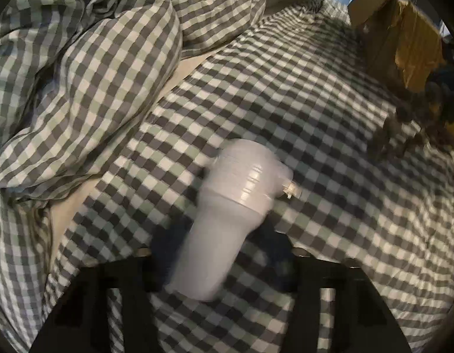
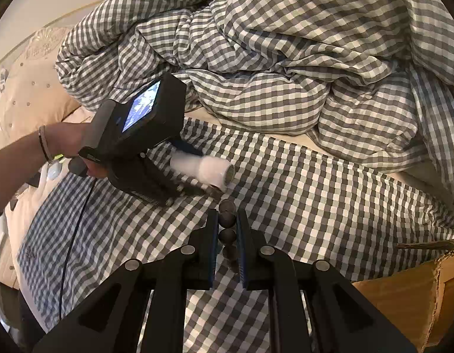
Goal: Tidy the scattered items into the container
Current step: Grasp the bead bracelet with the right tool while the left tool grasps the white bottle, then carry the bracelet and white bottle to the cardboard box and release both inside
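Left wrist view: left gripper (image 1: 224,253), jaws clamped on a white bottle (image 1: 227,223), above the gingham bedsheet (image 1: 315,117). Right wrist view: right gripper (image 2: 228,235), jaws narrow on a dark bead string (image 2: 227,229), beside the cardboard box (image 2: 403,300). Step: carrying; next, release over the box.

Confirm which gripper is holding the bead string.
The right gripper: the bead string of dark round beads sits in a row, pinched between its fingers. The left gripper instead clamps a white bottle.
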Demonstrator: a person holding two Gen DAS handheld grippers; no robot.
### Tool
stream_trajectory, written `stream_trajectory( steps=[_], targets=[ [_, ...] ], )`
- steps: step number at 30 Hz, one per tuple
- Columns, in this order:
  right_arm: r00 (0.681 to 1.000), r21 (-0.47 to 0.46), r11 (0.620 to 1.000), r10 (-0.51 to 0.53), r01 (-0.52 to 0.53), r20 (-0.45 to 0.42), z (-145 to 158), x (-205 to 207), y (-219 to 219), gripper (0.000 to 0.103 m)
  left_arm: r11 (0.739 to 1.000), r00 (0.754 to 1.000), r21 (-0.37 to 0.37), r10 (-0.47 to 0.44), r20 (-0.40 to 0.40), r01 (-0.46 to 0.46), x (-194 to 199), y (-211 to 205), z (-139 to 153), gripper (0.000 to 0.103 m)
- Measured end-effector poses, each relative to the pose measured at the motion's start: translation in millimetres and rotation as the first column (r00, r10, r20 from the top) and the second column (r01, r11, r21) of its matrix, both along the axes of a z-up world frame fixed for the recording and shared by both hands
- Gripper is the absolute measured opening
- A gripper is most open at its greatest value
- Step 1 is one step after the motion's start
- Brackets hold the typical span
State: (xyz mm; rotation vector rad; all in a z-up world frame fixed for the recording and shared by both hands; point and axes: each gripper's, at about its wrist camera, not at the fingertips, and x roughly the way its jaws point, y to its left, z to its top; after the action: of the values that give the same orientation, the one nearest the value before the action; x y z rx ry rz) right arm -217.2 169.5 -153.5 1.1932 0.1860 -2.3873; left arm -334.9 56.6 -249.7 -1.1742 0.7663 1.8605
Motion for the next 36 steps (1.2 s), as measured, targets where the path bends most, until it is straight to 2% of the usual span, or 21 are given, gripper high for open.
stream_trajectory(
  steps=[1,5,12,16,19,22,25,27,29,30,32,34,35,36],
  targets=[
    [1.000,0.000,1.000,0.001,-0.001,0.001,0,0,-1,0.011,1.000,1.000,-0.001,-0.002,-0.010,0.002,2,1,1,0.033],
    [1.000,-0.010,1.000,0.005,-0.005,0.002,0,1,-4,0.011,1.000,0.998,-0.020,0.011,-0.058,-0.012,13,1,-1,0.033],
    [1.000,-0.017,1.000,0.001,-0.001,-0.007,5,8,-3,0.011,0.991,0.985,-0.003,0.133,-0.108,-0.134,31,-12,2,0.032],
    [1.000,-0.023,1.000,-0.006,0.005,-0.016,12,15,-2,0.011,0.966,0.956,0.015,0.258,-0.141,-0.258,44,-22,13,0.032],
    [1.000,-0.029,1.000,-0.007,0.006,-0.029,20,22,-3,0.011,0.928,0.915,0.047,0.371,-0.159,-0.369,59,-25,32,0.032],
    [0.999,-0.035,0.999,-0.007,0.006,-0.041,28,29,-4,0.011,0.865,0.850,0.069,0.501,-0.163,-0.496,68,-32,48,0.032],
    [0.998,-0.042,0.999,-0.008,0.006,-0.055,37,38,-4,0.011,0.767,0.762,0.152,0.640,-0.102,-0.624,80,-35,68,0.032],
    [0.998,-0.051,0.999,-0.011,0.008,-0.065,43,46,-3,0.011,0.703,0.700,0.192,0.708,-0.094,-0.685,93,-38,81,0.032],
    [0.997,-0.060,0.998,-0.015,0.010,-0.076,51,55,0,0.011,0.630,0.628,0.229,0.773,-0.090,-0.743,111,-42,94,0.032],
    [0.997,-0.064,0.998,-0.018,0.013,-0.081,54,59,1,0.011,0.602,0.601,0.240,0.794,-0.085,-0.762,115,-47,98,0.033],
    [0.996,-0.076,0.997,-0.025,0.018,-0.089,59,68,4,0.011,0.520,0.525,0.263,0.849,-0.055,-0.813,132,-55,104,0.033],
    [0.995,-0.085,0.996,-0.027,0.019,-0.095,64,79,7,0.011,0.471,0.487,0.277,0.873,-0.010,-0.838,141,-56,106,0.033],
    [0.995,-0.087,0.996,-0.028,0.019,-0.100,66,84,8,0.011,0.463,0.482,0.282,0.876,-0.001,-0.840,149,-55,108,0.033],
    [0.994,-0.089,0.996,-0.028,0.018,-0.105,69,90,10,0.011,0.466,0.483,0.286,0.875,-0.013,-0.837,158,-51,111,0.033]
  ],
)
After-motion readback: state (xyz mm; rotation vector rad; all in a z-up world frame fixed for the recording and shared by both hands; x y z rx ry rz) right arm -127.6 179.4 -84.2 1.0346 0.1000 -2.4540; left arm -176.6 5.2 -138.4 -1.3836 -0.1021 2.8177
